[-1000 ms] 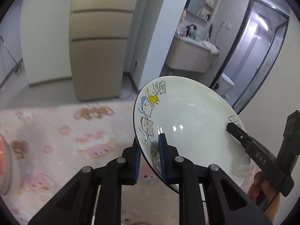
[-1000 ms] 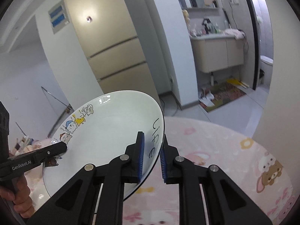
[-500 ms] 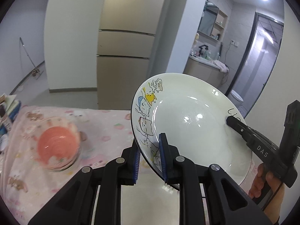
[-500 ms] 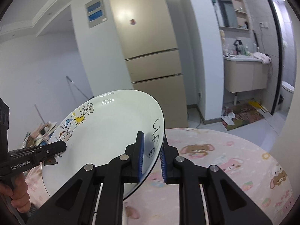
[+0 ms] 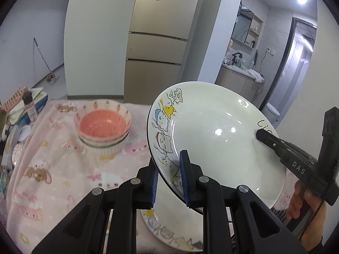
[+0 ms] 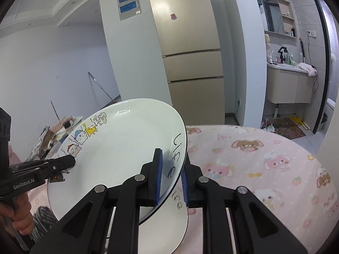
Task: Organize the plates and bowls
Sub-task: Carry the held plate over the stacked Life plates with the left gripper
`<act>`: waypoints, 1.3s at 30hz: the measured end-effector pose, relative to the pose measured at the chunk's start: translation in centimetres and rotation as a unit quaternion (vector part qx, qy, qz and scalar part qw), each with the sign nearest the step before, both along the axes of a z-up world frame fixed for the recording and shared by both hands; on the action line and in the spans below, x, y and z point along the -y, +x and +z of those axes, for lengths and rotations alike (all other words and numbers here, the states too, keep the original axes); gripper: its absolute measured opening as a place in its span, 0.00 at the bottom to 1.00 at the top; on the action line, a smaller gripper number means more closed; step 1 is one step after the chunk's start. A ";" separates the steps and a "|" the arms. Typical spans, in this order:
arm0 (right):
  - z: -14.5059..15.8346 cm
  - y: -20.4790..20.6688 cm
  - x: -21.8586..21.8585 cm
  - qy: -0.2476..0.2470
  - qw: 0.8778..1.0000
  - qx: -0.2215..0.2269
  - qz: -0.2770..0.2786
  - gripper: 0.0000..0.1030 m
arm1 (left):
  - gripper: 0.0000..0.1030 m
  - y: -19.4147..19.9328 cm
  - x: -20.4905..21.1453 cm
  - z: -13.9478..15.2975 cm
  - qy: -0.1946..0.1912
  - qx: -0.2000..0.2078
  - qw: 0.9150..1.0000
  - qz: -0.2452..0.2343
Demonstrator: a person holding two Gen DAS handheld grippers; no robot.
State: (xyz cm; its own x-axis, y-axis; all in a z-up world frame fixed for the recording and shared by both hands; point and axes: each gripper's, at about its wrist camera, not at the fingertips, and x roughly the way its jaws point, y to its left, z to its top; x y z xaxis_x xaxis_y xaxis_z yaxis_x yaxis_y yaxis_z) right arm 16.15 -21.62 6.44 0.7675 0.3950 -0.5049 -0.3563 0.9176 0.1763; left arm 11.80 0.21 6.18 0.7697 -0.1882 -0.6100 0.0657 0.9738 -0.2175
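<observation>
A white plate with cartoon cats and the word "life" (image 5: 211,135) (image 6: 122,148) is held in the air, tilted, by both grippers. My left gripper (image 5: 168,180) is shut on its cat-side rim. My right gripper (image 6: 171,177) is shut on its "life" rim and also shows in the left wrist view (image 5: 267,139). A second matching plate (image 5: 169,232) (image 6: 169,228) lies on the table right under it. A stack of bowls, the top one pink inside with a carrot rim (image 5: 102,124), stands on the table to the left.
The table has a pink cartoon cloth (image 6: 264,165). Clutter with a small bottle (image 5: 29,105) and boxes sits at the table's left end. A fridge (image 6: 190,59) and a washbasin cabinet (image 6: 290,84) stand behind.
Both grippers have carried the plate leftward and lower over the table. The bowl stack and the second plate underneath have come into view.
</observation>
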 end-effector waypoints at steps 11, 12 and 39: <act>-3.4 -1.6 -1.1 -0.013 0.999 -0.027 0.017 0.16 | 0.21 -1.8 -0.5 -3.8 0.017 -0.015 1.000 0.000; -3.9 -1.7 -1.3 -0.017 0.999 -0.030 0.021 0.16 | 0.21 -1.9 -0.6 -4.2 0.020 -0.017 1.000 0.000; -8.9 0.8 -3.2 -0.037 0.985 -0.152 0.069 0.19 | 0.21 -2.3 -1.6 -8.8 0.039 -0.050 0.998 0.024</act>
